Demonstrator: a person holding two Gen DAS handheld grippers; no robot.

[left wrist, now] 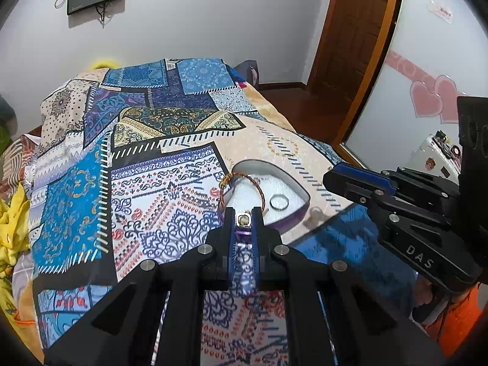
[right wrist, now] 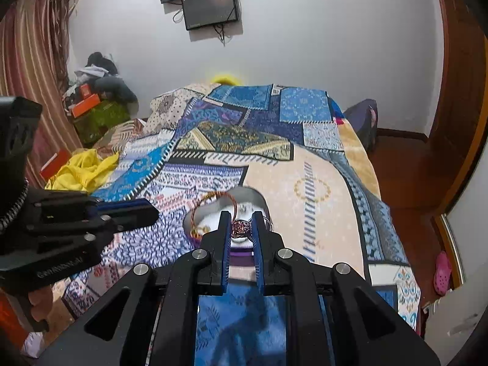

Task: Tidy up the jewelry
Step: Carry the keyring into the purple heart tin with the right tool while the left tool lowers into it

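Left hand-held gripper (left wrist: 244, 213) pinching a small ring (left wrist: 243, 219), right hand-held gripper (right wrist: 241, 218) clamping blurred jewelry (right wrist: 241, 228), heart-shaped tin (left wrist: 300, 190) partly hidden

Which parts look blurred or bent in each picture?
Left wrist view: the door frame curves from fisheye distortion; the heart-shaped box and silver ring look sharp. Right wrist view: the box and bracelet are motion-blurred.

Shiny metal ring (left wrist: 279, 202), cloth bedspread (left wrist: 170, 164)

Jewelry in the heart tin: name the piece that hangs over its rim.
The braided orange bracelet: it drapes across the tin's left rim, whereas the silver ring lies flat wholly inside.
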